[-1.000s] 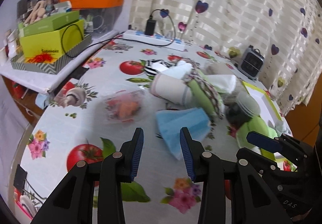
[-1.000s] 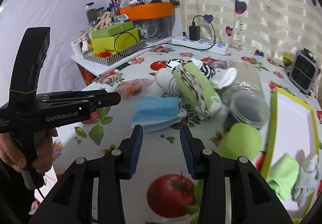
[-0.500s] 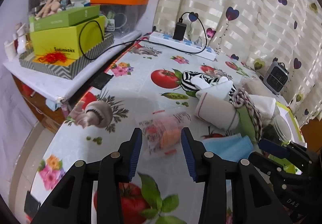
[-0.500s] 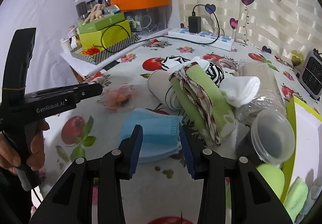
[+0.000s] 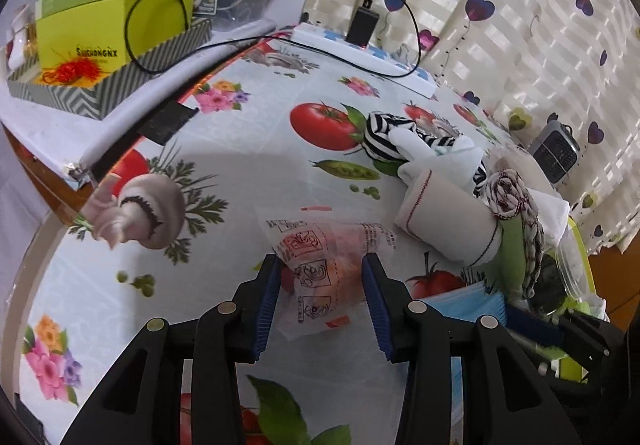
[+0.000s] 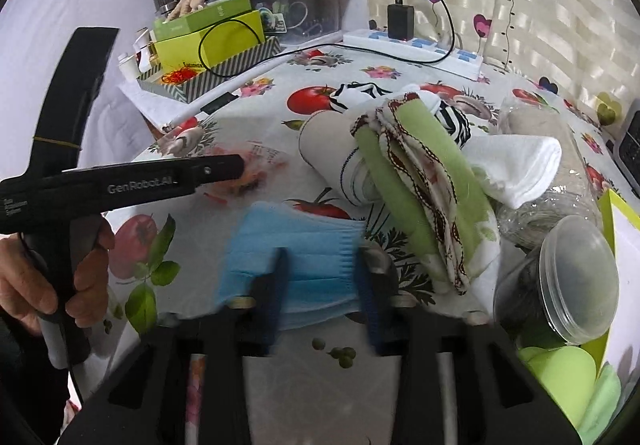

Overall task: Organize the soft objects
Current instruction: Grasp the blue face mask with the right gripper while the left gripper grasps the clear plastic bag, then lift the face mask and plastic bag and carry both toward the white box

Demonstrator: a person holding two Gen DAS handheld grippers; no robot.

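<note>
**Both grippers spread wide, each over its own soft item**

The left gripper (image 5: 320,285) has its jaws apart, straddling a clear packet (image 5: 320,265) with something orange inside; the packet lies flat on the tablecloth (image 5: 248,173) between the blue pads, and whether they touch it cannot be told; the right gripper (image 6: 322,285), blurred, also has its jaws apart, with the blue mask (image 6: 296,249) lying between and just ahead of its fingers; contact there cannot be told either.

Ahead and to the right of the left gripper lies a beige roll (image 5: 444,221), and beyond it a striped cloth (image 5: 384,137) with a white sock (image 5: 432,161) on top; a green towel (image 5: 516,245) with patterned trim leans on the roll's far end; the mask (image 5: 472,301) shows just right of the left gripper's right finger.

From the right wrist, the green towel (image 6: 428,205) sits just ahead and right of the gripper, draped over the beige roll (image 6: 332,153); a white sock (image 6: 516,169) rests beyond it; a clear jar (image 6: 560,289) lies on its side close to the right, and a green tray (image 6: 608,213) edge stands past it; the left gripper (image 6: 236,169) reaches in from the left, over the packet (image 6: 256,173).

Left of the left gripper the table edge curves away, with bare cloth between; far ahead a power strip (image 5: 360,53) lies before the curtain (image 5: 500,5); a green box (image 5: 112,25) stands on a side shelf, ahead and left.
</note>
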